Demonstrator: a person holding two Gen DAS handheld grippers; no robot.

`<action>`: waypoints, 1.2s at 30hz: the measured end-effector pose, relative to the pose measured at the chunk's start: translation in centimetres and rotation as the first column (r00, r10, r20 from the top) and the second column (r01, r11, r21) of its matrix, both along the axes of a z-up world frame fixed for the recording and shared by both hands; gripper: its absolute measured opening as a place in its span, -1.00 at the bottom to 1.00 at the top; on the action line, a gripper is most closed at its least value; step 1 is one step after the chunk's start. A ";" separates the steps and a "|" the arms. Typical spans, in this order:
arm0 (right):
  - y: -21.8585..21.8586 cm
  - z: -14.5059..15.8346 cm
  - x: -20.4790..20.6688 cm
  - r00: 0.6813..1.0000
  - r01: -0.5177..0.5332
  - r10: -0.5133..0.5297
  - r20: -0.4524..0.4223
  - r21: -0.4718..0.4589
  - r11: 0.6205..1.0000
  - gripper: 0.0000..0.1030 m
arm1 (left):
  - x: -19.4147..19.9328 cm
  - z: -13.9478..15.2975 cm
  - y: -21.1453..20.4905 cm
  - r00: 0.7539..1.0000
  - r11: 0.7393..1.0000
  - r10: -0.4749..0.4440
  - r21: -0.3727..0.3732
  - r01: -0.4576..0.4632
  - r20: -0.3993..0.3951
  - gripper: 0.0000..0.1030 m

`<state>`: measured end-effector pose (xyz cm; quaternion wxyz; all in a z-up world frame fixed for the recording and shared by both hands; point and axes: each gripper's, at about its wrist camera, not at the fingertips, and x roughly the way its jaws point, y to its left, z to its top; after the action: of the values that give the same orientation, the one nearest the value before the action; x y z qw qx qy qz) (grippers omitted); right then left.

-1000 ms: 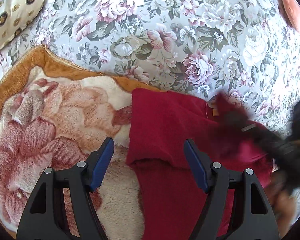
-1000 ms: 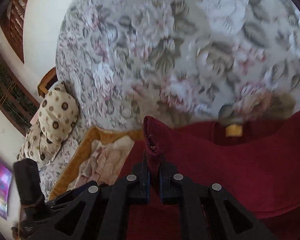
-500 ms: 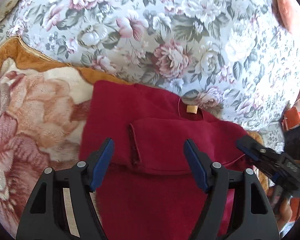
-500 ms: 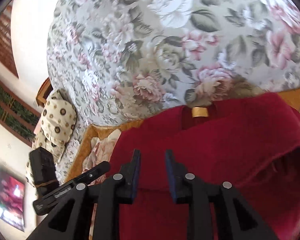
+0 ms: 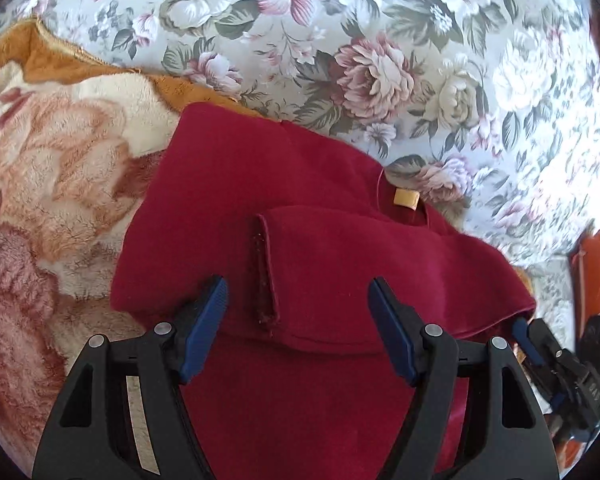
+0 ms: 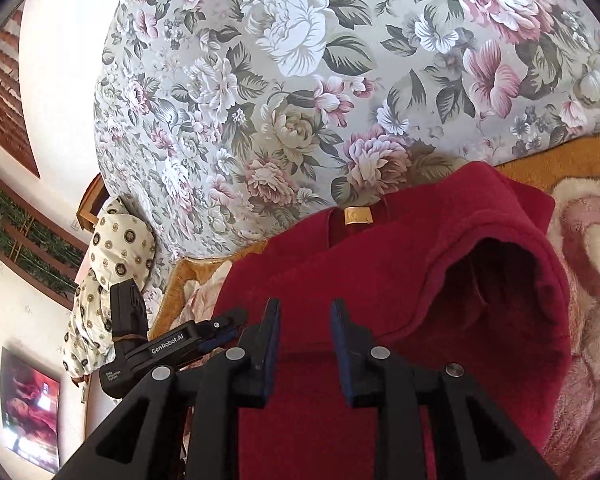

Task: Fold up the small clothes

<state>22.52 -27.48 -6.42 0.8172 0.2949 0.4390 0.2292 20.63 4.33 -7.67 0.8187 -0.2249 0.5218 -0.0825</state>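
A dark red sweater (image 5: 340, 248) lies on a fleece blanket, its tan neck label (image 5: 406, 198) at the far side. One sleeve is folded across the chest, and its cuff (image 5: 266, 276) lies just ahead of my left gripper (image 5: 298, 292). That gripper hovers open above the sweater with nothing between its pads. My right gripper (image 6: 306, 312) stands slightly open over the sweater (image 6: 380, 272), also gripping nothing. It shows in the left wrist view as the right gripper (image 5: 528, 336) at the sweater's right edge. The left gripper (image 6: 220, 328) shows low at the left in the right wrist view.
A floral bedspread (image 5: 380, 60) stretches beyond the sweater. The peach and brown fleece blanket (image 5: 60, 184) with an orange border lies under and left of it. A cream patterned pillow (image 6: 116, 264) sits at the bed's far end. Orange and red items (image 5: 592, 272) stand off the bed's right edge.
My right gripper carried the sleeve cuff across the chest, opened and let it go, then drew back to the sweater's right edge. My left gripper shifted over the sweater and dipped, still open.
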 end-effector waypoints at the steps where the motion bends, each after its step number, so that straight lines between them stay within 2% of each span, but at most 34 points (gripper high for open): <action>1: -0.1 -0.1 0.0 1.000 0.004 -0.004 0.002 -0.001 1.000 -0.54 | 0.1 -0.1 0.0 1.000 1.000 -0.004 -0.007 0.004 -0.006 0.40; 5: -1.2 0.0 -0.2 0.999 0.036 -0.036 0.002 -0.005 0.999 -0.54 | 0.6 -0.5 -1.1 0.998 0.994 -0.061 -0.093 0.059 -0.020 0.40; 6: -1.6 0.0 -0.3 0.999 0.046 -0.046 0.005 -0.008 0.999 -0.54 | 0.6 -0.5 -1.4 0.997 0.992 -0.069 -0.108 0.067 -0.016 0.26; 7: -2.0 0.1 -0.5 0.998 0.060 -0.060 0.010 -0.017 0.998 -0.54 | 0.6 -0.4 -1.7 0.997 0.992 -0.070 -0.110 0.069 -0.008 -0.16; 8: -2.4 0.2 -0.6 0.997 0.074 -0.074 0.015 -0.029 0.997 -0.54 | 0.6 -0.4 -2.1 0.997 0.993 -0.076 -0.095 0.075 -0.001 -0.44; 9: -2.8 0.3 -0.7 0.996 0.086 -0.085 0.018 -0.037 0.996 -0.54 | 0.6 -0.2 -2.3 0.997 0.995 -0.080 -0.067 0.080 0.009 -0.82; 13: -4.5 0.6 -0.7 0.989 0.144 -0.142 0.028 -0.062 0.988 -0.54 | 0.9 1.1 -2.4 0.993 0.993 -0.100 -0.049 0.104 0.067 -0.87; 15: -5.1 1.1 -0.5 0.986 0.167 -0.165 0.037 -0.082 0.983 -0.54 | 1.1 2.8 -1.7 0.989 0.994 -0.098 -0.040 0.103 0.114 -0.87; 18: -5.3 2.1 0.0 0.984 0.174 -0.169 0.055 -0.104 0.979 -0.54 | 1.3 5.8 0.3 0.979 0.997 -0.078 0.009 0.078 0.188 -0.87; 20: -4.8 2.6 0.4 0.985 0.165 -0.157 0.071 -0.125 0.978 -0.54 | 1.2 6.4 1.6 0.976 0.998 -0.062 0.045 0.054 0.207 -0.87; 23: -3.5 2.2 1.6 0.990 0.135 -0.127 0.056 -0.200 0.970 -0.54 | 1.2 5.0 3.5 0.985 0.996 -0.032 0.082 0.019 0.168 -0.87; 26: -1.8 -0.7 3.1 0.996 0.068 -0.083 -0.044 -0.267 0.961 -0.54 | 1.2 1.9 4.1 0.995 0.993 -0.005 0.120 -0.006 0.098 -0.87; 29: -0.3 -4.5 3.8 0.986 0.000 -0.066 -0.151 -0.401 0.916 -0.54 | 1.0 -0.3 4.0 0.998 0.989 0.000 0.151 -0.009 0.062 -0.87; 31: 0.0 -4.7 3.7 0.993 -0.026 -0.028 -0.118 -0.428 0.904 -0.54 | 0.8 -0.4 3.8 0.998 0.987 -0.002 0.161 -0.009 0.069 -0.87; 33: -0.2 -3.9 3.5 0.992 -0.045 -0.012 -0.128 -0.433 0.900 -0.54 | 0.6 0.0 3.8 0.998 0.988 -0.010 0.153 0.000 0.067 -0.87; 36: -1.5 -1.6 2.2 0.996 0.008 -0.045 -0.072 -0.447 0.895 -0.54 | -0.2 0.9 3.8 0.997 0.988 -0.012 0.157 -0.001 0.080 -0.86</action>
<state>24.75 -28.97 -8.04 0.8476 0.1148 0.5085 0.0991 20.43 8.11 -6.77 0.8541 -0.1550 0.4936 -0.0524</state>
